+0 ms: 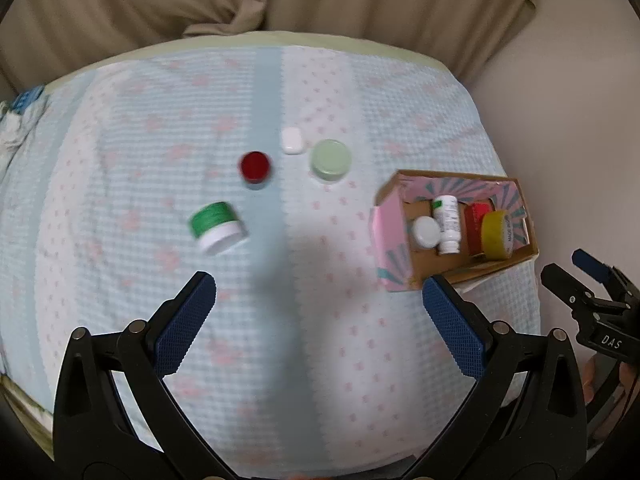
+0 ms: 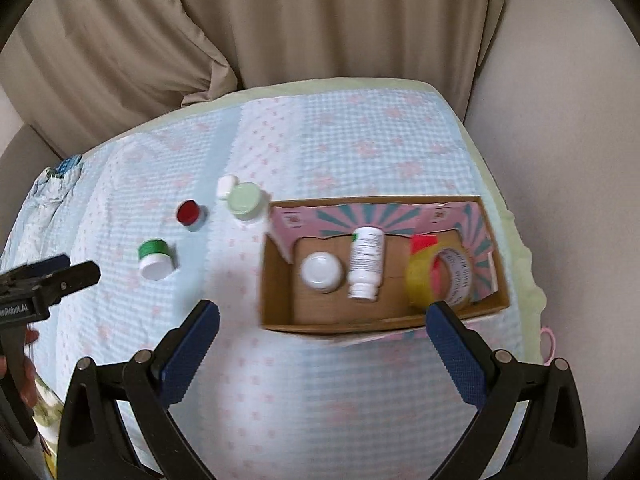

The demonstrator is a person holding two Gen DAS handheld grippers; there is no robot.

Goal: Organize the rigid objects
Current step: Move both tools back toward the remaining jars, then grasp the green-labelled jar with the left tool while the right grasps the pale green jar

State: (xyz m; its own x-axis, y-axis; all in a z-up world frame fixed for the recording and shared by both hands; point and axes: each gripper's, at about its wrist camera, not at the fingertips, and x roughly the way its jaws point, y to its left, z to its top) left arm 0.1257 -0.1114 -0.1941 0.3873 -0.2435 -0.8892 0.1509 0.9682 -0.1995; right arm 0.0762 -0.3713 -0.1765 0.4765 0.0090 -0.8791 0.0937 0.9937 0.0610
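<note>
Two claws hang wide open and empty above a tabletop [image 1: 320, 80] covered in a pale blue checked cloth. Past the left claw [image 1: 320, 304], well clear of its blue pads, a green jar [image 1: 216, 226] with a white lid lies tilted on the cloth. Farther out stand a red-capped small jar [image 1: 255, 168], a white oval case [image 1: 292, 141] and a pale green lidded jar [image 1: 330, 159], the last two just beside each other. The right claw [image 2: 322, 334] hovers just short of the near wall of an open cardboard box [image 2: 276, 280] with a pink and teal lining. Inside the box, a white round jar [image 2: 322, 272] sits beside a white bottle [image 2: 365, 268] lying on its side, and a yellow tape roll [image 2: 438, 276] stands on edge against a red item [image 2: 424, 242]. Beige curtains [image 2: 320, 20] hang behind the tabletop.
</note>
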